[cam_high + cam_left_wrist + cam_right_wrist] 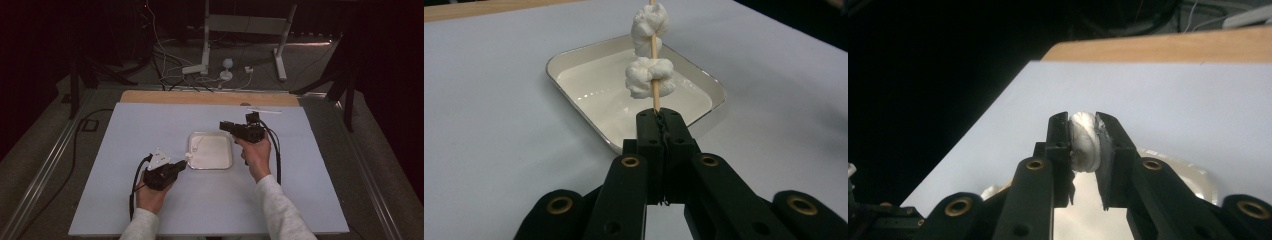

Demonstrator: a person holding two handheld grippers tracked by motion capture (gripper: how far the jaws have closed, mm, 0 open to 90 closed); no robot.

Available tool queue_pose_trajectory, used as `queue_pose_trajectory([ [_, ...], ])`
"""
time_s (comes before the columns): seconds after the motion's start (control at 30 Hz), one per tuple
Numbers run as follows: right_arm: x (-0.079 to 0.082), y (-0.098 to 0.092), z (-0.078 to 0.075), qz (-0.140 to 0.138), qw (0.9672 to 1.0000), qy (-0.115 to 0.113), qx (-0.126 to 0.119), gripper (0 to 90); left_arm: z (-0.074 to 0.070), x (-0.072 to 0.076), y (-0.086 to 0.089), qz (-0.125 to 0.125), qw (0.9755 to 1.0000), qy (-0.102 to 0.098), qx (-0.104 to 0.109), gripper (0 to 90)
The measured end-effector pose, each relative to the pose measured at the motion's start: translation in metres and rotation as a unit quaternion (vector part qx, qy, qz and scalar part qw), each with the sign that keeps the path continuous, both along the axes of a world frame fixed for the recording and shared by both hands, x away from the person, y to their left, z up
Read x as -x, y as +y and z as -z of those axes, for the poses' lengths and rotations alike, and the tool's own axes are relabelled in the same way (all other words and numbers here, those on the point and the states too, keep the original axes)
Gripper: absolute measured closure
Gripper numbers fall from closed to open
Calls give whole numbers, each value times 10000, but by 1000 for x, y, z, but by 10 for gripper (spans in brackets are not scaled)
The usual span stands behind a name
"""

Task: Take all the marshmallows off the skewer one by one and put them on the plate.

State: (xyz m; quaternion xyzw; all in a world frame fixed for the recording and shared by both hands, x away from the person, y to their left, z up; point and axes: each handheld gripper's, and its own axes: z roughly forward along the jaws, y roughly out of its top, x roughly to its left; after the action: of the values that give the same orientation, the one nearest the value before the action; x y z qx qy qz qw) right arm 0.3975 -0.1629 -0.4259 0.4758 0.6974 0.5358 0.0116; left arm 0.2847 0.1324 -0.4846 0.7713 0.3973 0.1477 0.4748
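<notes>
Skewer (654, 75) clamped in left fingers (647, 131) | marshmallow (1084, 142) squeezed between right fingers (1057, 145), above tray (227, 165)

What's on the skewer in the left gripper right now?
Two white marshmallows sit threaded on the wooden skewer above the left gripper. The skewer's top runs out of frame, so anything higher is unseen.

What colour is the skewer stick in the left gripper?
Pale wood tan: the skewer shows best in the left gripper view.

A thin wooden skewer (654, 80) threaded through two white marshmallows (649, 77) slants above the white tray (574, 60).
</notes>
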Motion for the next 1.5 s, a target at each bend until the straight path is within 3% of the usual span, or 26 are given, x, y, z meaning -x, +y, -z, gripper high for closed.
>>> queue_pose_trajectory([
  [0.2, -3, 14, 16, -170, 9993, 200, 272, 757, 1, -3, 4, -117, 9998, 97, 85, 900],
  [0.27, -7, 21, 25, -222, 9982, 363, 414, 567, 2, -4, 6, -144, 9997, 112, 131, 899],
  [0.3, -7, 21, 25, -222, 9982, 363, 414, 567, 2, -4, 7, -158, 9997, 110, 133, 899],
  [0.33, -8, 23, 28, -243, 9977, 432, 471, 459, 1, -4, 7, -172, 9997, 110, 137, 900],
  [0.4, -11, 24, 34, -324, 9967, 614, 419, 347, 2, -5, 8, -183, 9997, 114, 141, 900],
  [0.53, -12, 21, 34, -436, 9962, 721, 198, 265, 2, -6, 8, -215, 9996, 125, 160, 900],
  [0.73, -4, 25, 25, -619, 9965, 540, 132, 173, 2, -6, 8, -247, 9994, 120, 197, 899],
  [0.93, 4, 32, 22, -826, 9954, 453, 181, 147, 0, -6, 7, -251, 9993, 90, 268, 900],
  [1.2, 15, 50, 23, -1053, 9932, 489, 29, 161, -3, -4, 5, -202, 9991, -9, 376, 900],
  [1.37, 17, 59, 27, -1137, 9915, 627, -55, 280, -3, -3, 3, -185, 9989, -43, 423, 900],
  [1.43, 17, 63, 29, -1165, 9905, 718, -111, 390, -3, -3, 3, -154, 9989, -50, 432, 900],
  [1.5, 17, 64, 30, -1166, 9906, 707, -101, 433, -3, -3, 2, -133, 9990, -57, 427, 900],
])
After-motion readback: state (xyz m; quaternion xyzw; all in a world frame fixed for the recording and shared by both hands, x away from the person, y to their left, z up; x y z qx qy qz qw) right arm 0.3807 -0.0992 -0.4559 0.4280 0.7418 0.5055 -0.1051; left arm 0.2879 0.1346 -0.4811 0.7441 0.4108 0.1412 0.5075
